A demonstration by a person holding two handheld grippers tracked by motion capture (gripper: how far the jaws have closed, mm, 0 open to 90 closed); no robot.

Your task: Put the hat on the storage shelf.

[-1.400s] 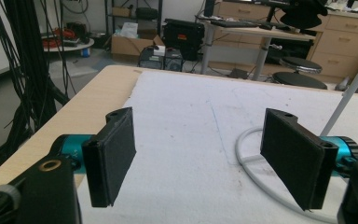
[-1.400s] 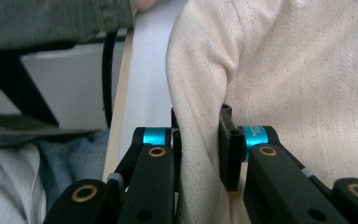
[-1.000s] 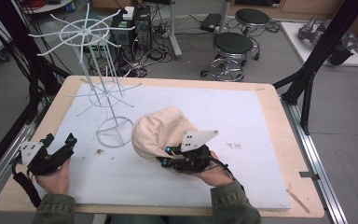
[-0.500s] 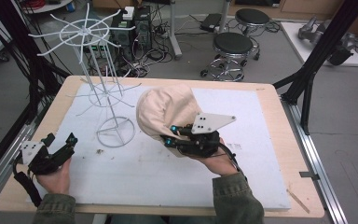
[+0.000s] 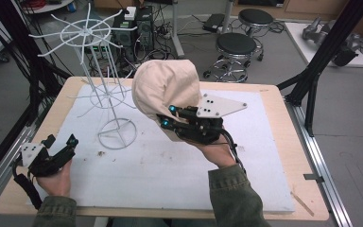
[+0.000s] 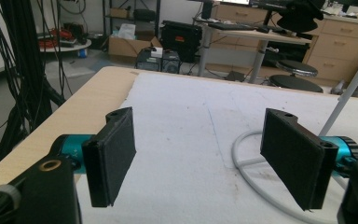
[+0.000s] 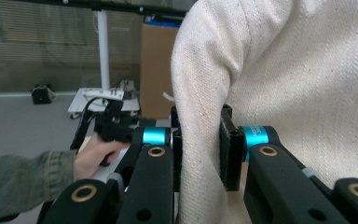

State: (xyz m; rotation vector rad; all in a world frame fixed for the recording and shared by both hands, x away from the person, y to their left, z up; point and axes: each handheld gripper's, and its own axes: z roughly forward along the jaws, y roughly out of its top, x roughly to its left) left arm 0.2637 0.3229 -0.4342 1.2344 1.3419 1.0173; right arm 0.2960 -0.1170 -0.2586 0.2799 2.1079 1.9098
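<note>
A cream cloth cap (image 5: 165, 87) hangs in the air above the middle of the white mat, its brim pinched by my right gripper (image 5: 166, 116). In the right gripper view the two black pads squeeze a fold of the cap (image 7: 289, 79), and my right gripper (image 7: 199, 147) is shut on it. A white wire rack (image 5: 97, 78) with spoked rings stands on the mat to the cap's left. My left gripper (image 5: 61, 142) rests at the table's near left edge. Its jaws stand wide apart in the left gripper view, left gripper (image 6: 200, 156), with bare mat between them.
The rack's round wire base (image 5: 117, 133) lies on the mat (image 5: 260, 161), and part of the base (image 6: 242, 163) curves beside my left gripper's far jaw. Black stools (image 5: 236, 45) and cables stand beyond the table's far edge. A black frame leg (image 5: 312, 90) rises at the right.
My right gripper has lifted the cap off the mat and carried it upward, away from the table surface. The left hand has stayed where it was.
</note>
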